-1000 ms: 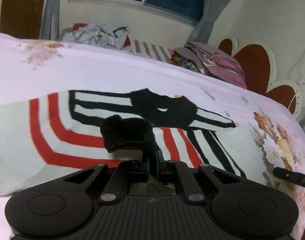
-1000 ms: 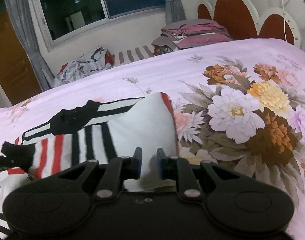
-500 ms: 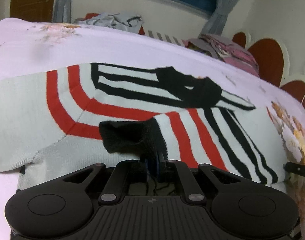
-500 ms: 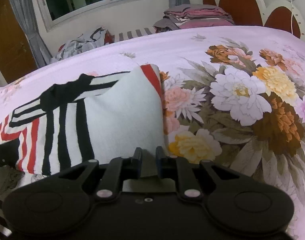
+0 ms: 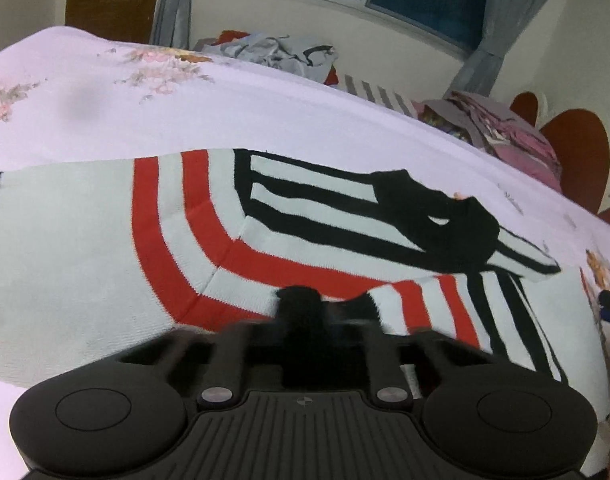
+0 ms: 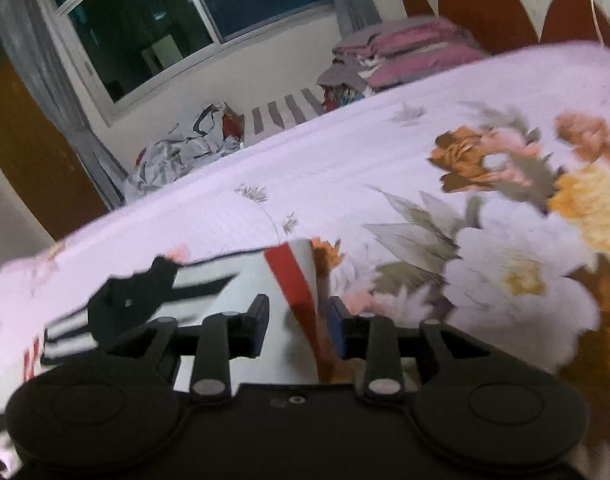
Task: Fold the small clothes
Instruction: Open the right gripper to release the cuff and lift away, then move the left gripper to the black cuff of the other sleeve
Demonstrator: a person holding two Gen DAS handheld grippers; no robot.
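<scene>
Left wrist shows my left gripper (image 5: 305,316) closing on the knit sweater's (image 5: 105,240) fuzzy black cuff (image 5: 301,300), while my right gripper (image 6: 301,328) spreads, its jaws straddling but clear of the hem.

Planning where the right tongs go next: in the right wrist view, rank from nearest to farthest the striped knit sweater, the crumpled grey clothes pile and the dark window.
1. Striped knit sweater: between the opening right tongs.
2. Crumpled grey clothes pile: bed's far edge, left.
3. Dark window: back wall, upper left.
</scene>
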